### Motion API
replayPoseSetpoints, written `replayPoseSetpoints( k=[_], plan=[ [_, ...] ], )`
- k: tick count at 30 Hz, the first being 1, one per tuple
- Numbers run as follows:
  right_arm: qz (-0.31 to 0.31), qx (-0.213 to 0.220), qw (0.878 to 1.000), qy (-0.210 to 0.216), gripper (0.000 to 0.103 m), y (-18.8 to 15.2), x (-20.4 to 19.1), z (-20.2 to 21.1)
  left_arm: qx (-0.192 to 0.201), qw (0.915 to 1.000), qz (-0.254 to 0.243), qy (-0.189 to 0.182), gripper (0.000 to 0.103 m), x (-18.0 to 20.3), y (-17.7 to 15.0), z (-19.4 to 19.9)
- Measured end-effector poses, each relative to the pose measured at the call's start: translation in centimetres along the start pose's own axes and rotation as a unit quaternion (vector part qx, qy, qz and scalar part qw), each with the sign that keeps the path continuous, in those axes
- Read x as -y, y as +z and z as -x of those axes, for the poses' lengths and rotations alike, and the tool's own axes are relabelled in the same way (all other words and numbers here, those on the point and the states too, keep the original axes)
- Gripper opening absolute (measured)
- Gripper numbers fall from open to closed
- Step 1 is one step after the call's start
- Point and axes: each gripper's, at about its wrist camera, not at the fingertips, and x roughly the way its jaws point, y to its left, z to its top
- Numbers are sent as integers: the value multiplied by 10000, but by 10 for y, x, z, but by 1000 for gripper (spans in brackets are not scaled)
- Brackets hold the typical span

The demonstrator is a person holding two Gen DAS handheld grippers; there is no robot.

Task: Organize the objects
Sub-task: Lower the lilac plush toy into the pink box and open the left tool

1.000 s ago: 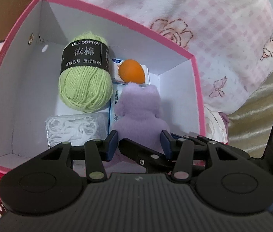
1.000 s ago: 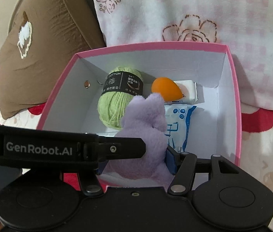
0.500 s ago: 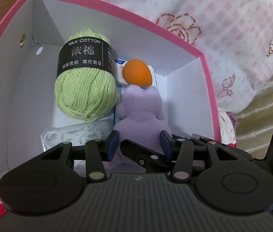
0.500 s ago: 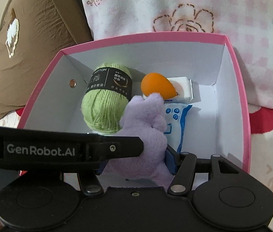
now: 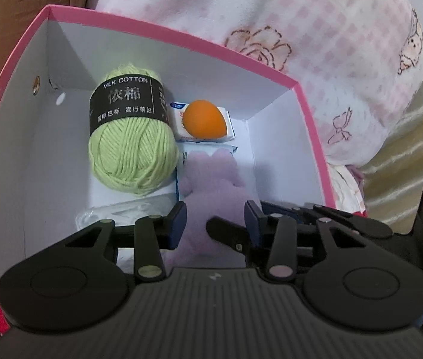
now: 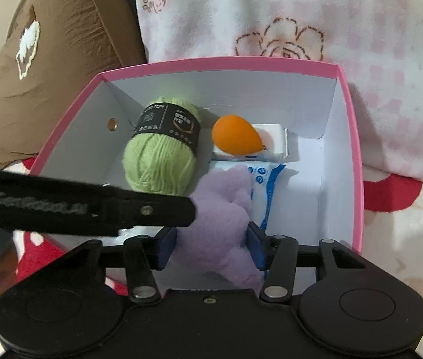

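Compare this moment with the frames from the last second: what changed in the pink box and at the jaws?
Both the left gripper and right gripper have just been closing their jaws on the purple plush toy, which sits between them and now leans lower over the blue-and-white packet. The green yarn, orange egg-shaped sponge and pink box stayed put.

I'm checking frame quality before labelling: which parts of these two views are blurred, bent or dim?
Left wrist view: the yarn ball label reads sharply, the purple plush toy is soft, and the pink box rim bows from the fisheye. Right wrist view: the left gripper crossing it is smeared, its lettering unreadable, and the corners go dark.
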Motion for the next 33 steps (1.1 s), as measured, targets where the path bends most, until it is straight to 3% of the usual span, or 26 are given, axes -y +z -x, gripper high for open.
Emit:
replayPoseSetpoints(
  k=[13, 17, 19, 23, 29, 33],
  plan=[
    [-37, 321, 9994, 142, 56, 0, 7, -7, 42, 9999, 54, 127, 38, -2, 4, -19],
    [7, 141, 9999, 3, 57, -3, 0, 12, -10, 9979, -195, 621, 38, 4, -2, -19],
    [52, 224, 9997, -1, 61, -6, -4, 27, -27, 9979, -140, 629, 38, 3, -3, -15],
    [179, 551, 9982, -179, 64, -19, -10, 58, 198, 9982, -49, 572, 38, 3, -3, 3],
    [303, 677, 9972, -56, 65, -33, -16, 97, 405, 9984, -123, 374, 38, 17, -8, 43],
    [392, 715, 9967, -49, 65, -41, -19, 120, 445, 9955, -426, 723, 38, 33, -17, 68]
  ],
)
